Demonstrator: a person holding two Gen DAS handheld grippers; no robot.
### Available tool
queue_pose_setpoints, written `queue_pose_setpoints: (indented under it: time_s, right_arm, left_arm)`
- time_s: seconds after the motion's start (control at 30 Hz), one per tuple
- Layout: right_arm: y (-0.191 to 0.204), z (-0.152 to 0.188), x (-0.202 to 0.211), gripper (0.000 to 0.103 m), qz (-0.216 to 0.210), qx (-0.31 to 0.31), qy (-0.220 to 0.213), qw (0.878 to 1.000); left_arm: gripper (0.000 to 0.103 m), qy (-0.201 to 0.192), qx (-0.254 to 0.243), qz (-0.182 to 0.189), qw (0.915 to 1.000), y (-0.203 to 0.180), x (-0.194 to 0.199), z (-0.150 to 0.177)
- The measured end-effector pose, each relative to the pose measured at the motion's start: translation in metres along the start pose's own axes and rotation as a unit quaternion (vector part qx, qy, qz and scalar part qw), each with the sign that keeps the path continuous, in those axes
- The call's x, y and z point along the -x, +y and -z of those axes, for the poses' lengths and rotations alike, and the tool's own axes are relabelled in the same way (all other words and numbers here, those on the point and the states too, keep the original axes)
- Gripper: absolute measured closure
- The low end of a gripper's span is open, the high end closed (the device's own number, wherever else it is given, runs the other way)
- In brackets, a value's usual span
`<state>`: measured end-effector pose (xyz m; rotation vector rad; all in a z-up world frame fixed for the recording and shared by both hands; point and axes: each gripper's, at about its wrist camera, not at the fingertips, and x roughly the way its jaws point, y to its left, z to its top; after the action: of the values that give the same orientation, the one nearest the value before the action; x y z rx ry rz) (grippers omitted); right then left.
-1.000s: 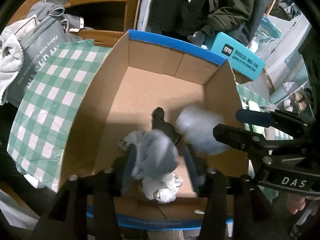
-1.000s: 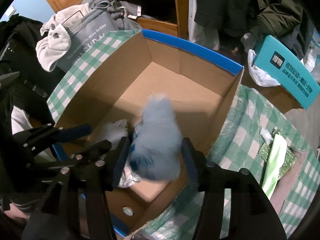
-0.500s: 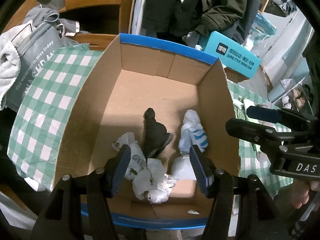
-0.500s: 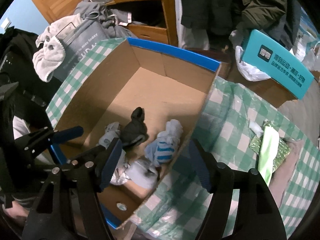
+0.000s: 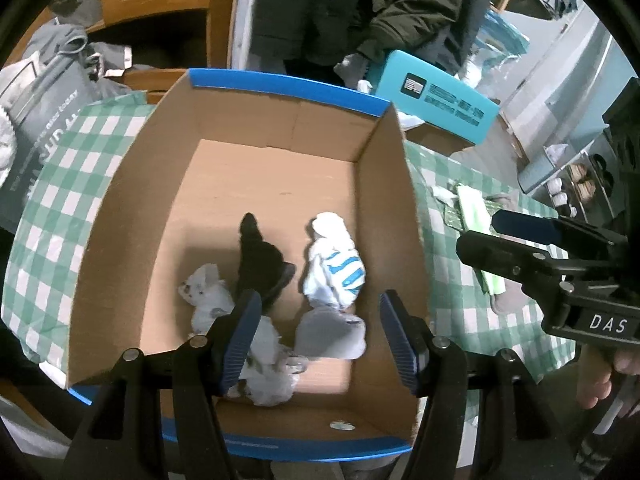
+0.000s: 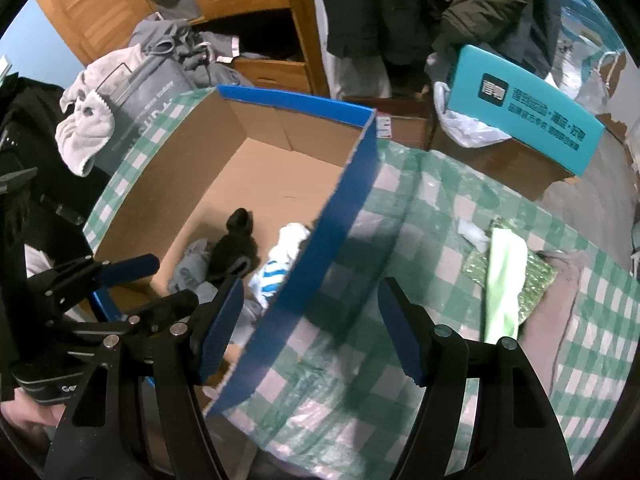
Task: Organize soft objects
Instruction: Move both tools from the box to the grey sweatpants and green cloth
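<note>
**Both grippers empty above the box and the cloth**

The left gripper (image 5: 320, 336) points steeply down into the cardboard box (image 5: 132, 216), above the end of the box nearest the camera. Its jaws have just been opening and now stand wide apart, with nothing pressed between the blue pads; the soft things lie loose on the box floor below them.

Four bundles sit at that near end of the box. A black sock (image 5: 260, 256) lies in the middle, its toe pointing toward the far wall. Just beside it, toward the right wall, is a white bundle with blue stripes (image 5: 336, 272). A pale grey bundle (image 5: 332, 332) lies nearer the camera and touches the striped one. A crumpled white-grey cloth (image 5: 208, 296) lies on the black sock's other side and runs under the left pad.

The right gripper (image 6: 310, 328) also tilts steeply down, over the box's blue-edged right wall (image 6: 320, 264) and the green checked tablecloth (image 6: 400, 216) beside it. Its jaws have just been opening too and hold nothing; one pad hangs over the box interior, the other over the cloth.

On the tablecloth well to the right of the box lies a light green packet (image 6: 504, 280) on a glittery green sheet (image 6: 536, 280). A teal box (image 6: 524, 112) stands beyond the table's far edge.
</note>
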<state>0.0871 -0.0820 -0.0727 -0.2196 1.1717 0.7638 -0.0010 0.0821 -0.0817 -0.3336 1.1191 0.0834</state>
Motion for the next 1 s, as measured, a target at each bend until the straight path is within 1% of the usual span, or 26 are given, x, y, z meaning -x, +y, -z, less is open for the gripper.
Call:
queue_pose_setpoints:
  time_s: [0.2,0.33,0.47,0.57,0.67,0.77,1.0]
  right_arm:
    - [-0.018,0.009,0.009,0.032,0.006,-0.012,-0.006,1.000]
    - [-0.034,0.015,0.015,0.032,0.010,-0.025,-0.009,1.000]
    - [-0.050,0.022,0.022,0.032,0.016,-0.037,-0.013,0.999]
    - [-0.061,0.027,0.028,0.032,0.024,-0.045,-0.018,0.999]
    - [-0.074,0.033,0.033,0.031,0.028,-0.056,-0.023,0.998]
    - [-0.087,0.039,0.038,0.031,0.034,-0.064,-0.027,0.997]
    - [-0.116,0.055,0.046,0.031,0.045,-0.087,-0.030,0.995]
  left_arm:
    - [0.040,-0.001,-0.004,0.012,0.9999,-0.015,0.000,-0.002]
    - [0.037,0.004,-0.008,0.024,0.9997,-0.027,-0.003,-0.004]
    - [0.037,0.009,-0.014,0.034,0.9993,-0.042,-0.006,-0.004]
    - [0.037,0.011,-0.018,0.035,0.9992,-0.051,-0.007,-0.004]
    - [0.036,0.012,-0.028,0.033,0.9990,-0.064,-0.009,-0.004]
    - [0.031,0.014,-0.039,0.035,0.9985,-0.078,-0.011,-0.004]
    - [0.031,0.026,-0.062,0.045,0.9967,-0.109,-0.022,-0.007]
